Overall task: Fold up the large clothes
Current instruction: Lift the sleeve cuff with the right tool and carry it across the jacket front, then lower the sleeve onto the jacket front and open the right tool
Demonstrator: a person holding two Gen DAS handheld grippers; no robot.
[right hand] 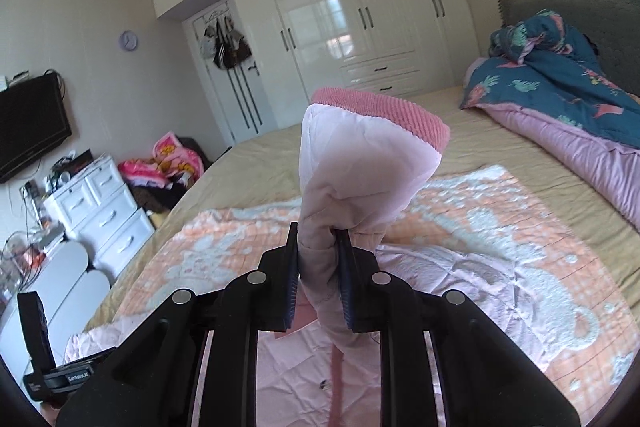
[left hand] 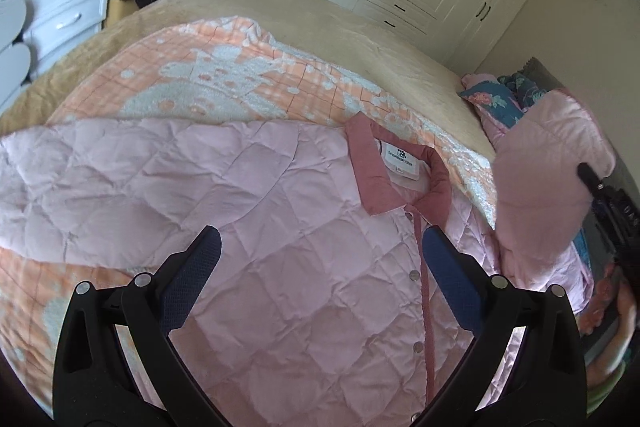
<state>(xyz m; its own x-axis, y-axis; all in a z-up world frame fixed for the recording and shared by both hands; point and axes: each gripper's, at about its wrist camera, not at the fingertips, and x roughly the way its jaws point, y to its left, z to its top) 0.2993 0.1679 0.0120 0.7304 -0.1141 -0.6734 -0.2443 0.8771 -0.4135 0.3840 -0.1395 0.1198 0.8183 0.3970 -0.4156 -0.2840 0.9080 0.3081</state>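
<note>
Pink quilted jacket (left hand: 256, 211) lies spread on the orange blanket (left hand: 224, 67) on the bed (left hand: 400, 47); right gripper (right hand: 318, 239) clamped on its sleeve (right hand: 360, 163), cuff lifted; left gripper (left hand: 322, 243) jaws wide above the jacket front, holding nothing.

- A cream wardrobe (right hand: 352, 15) with dark handles is seen along the far wall.
- A white chest of drawers (right hand: 104, 211) is set beside the bed (right hand: 460, 115).
- An orange-and-white blanket (left hand: 224, 75) is spread over the bed.
- A blue floral quilt (right hand: 560, 83) is heaped near the headboard.
- A television (right hand: 32, 123) and a round clock (right hand: 128, 40) are mounted on the left wall.
- Bags (right hand: 228, 43) are hung on the door.
</note>
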